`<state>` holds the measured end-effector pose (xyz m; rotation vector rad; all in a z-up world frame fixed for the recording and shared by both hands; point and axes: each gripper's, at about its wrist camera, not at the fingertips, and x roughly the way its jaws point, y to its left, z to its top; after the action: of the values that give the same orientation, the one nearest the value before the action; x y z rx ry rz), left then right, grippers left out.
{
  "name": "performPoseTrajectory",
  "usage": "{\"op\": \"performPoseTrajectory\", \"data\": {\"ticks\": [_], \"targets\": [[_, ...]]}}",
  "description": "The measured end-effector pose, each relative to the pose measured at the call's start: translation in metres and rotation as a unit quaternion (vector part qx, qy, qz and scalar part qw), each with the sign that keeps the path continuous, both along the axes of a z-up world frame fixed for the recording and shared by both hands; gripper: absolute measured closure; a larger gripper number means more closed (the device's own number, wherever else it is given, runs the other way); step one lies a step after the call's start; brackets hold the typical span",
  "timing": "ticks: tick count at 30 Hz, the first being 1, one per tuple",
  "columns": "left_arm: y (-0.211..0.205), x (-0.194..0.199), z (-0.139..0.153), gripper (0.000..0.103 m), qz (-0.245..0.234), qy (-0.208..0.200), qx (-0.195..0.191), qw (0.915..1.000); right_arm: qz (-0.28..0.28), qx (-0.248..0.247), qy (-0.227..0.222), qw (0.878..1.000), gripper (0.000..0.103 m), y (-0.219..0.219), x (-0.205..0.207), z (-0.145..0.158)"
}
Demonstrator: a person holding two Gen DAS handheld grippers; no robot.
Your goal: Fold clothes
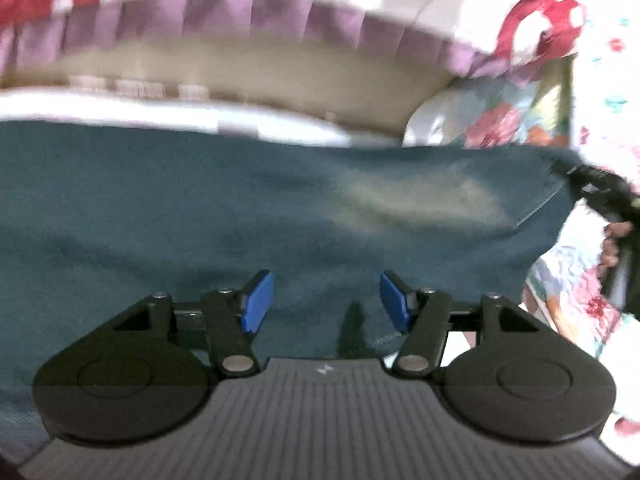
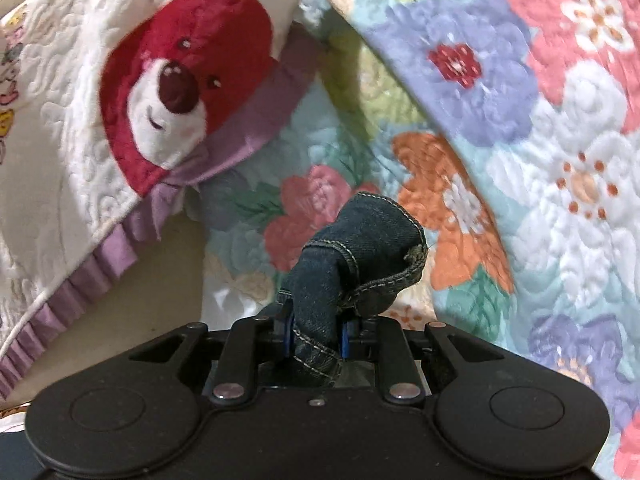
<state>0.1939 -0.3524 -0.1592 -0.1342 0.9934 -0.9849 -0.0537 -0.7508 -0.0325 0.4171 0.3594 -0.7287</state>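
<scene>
Left tool point(image 1: 326, 300) first, and its blue pads point(image 1: 258, 302) stand well apart, gripping nothing, poised just over the dark denim garment point(image 1: 240, 208). That garment spreads wide across the left wrist view, a broad teal-blue sheet with a paler worn patch toward its right side, lying on the bed in front of a cream pillow with a pleated lilac frill point(image 1: 224, 20). Over at the garment's far right corner, the right tool point(image 1: 600, 188) is there, pinching the cloth.

Now the right wrist view confirms it: right tool point(image 2: 318, 338) is clamped tight on a bunched wad of denim point(image 2: 360, 248), pale topstitching curling round a thick rolled hem. Behind it, a quilted floral bedspread point(image 2: 540, 120) in puffy pinks, oranges and lilacs, and that pillow again with a plush red bear face point(image 2: 180, 76).

Risks from here, as I read it: the grip is on a lumpy hem rather than a flat layer, so heavy denim could twist or slide out under a hard pull. With only one corner held, the fold may drag crooked, and the soft quilt underneath could ruck up with it. Left tool needs a clean bite on an edge.
</scene>
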Motion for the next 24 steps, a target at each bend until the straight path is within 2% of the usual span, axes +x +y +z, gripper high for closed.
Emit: {"op": "performPoseTrajectory", "data": {"ticks": [1,3,7,8,10,11,13,15,18,21,22,24], "targets": [[-0.003,-0.006,-0.006,0.045,-0.005,0.006,0.003,1.0000,0.006,-0.004,-0.007,1.000,0.080,0.005,0.001,0.006],[-0.005,-0.024,-0.013,0.044,-0.028,-0.017,0.014,0.9994,0.019,-0.011,-0.024,0.999,0.080,0.017,0.003,0.018],[0.027,-0.035,0.000,0.044,-0.034,-0.041,0.020,0.9984,0.079,-0.035,-0.043,0.995,0.080,0.051,0.014,0.051],[0.046,-0.032,0.006,0.044,-0.022,-0.035,0.007,0.9991,0.097,-0.036,-0.045,0.994,0.080,0.061,0.020,0.059],[0.077,-0.025,0.018,0.044,0.018,-0.037,0.006,0.9992,0.136,-0.031,-0.051,0.989,0.078,0.081,0.034,0.074],[0.094,-0.018,0.021,0.044,0.049,-0.036,0.036,0.9975,0.160,-0.014,-0.053,0.986,0.077,0.090,0.044,0.079],[0.126,-0.006,0.029,0.044,0.111,-0.033,0.097,0.9886,0.202,0.015,-0.048,0.978,0.077,0.109,0.065,0.083],[0.167,-0.005,0.035,0.046,0.148,-0.034,0.100,0.9834,0.238,0.034,-0.033,0.970,0.078,0.131,0.088,0.081],[0.228,-0.003,0.043,0.046,0.202,-0.036,0.104,0.9731,0.274,0.061,-0.040,0.959,0.080,0.164,0.112,0.063],[0.285,-0.009,0.045,0.046,0.240,-0.064,0.048,0.9673,0.328,0.093,-0.020,0.940,0.082,0.213,0.136,0.036],[0.297,-0.008,0.043,0.045,0.261,-0.072,0.039,0.9619,0.345,0.105,-0.010,0.932,0.082,0.234,0.142,0.023],[0.315,-0.002,0.040,0.044,0.329,-0.073,0.049,0.9404,0.373,0.128,0.010,0.919,0.082,0.277,0.156,-0.007]]}}
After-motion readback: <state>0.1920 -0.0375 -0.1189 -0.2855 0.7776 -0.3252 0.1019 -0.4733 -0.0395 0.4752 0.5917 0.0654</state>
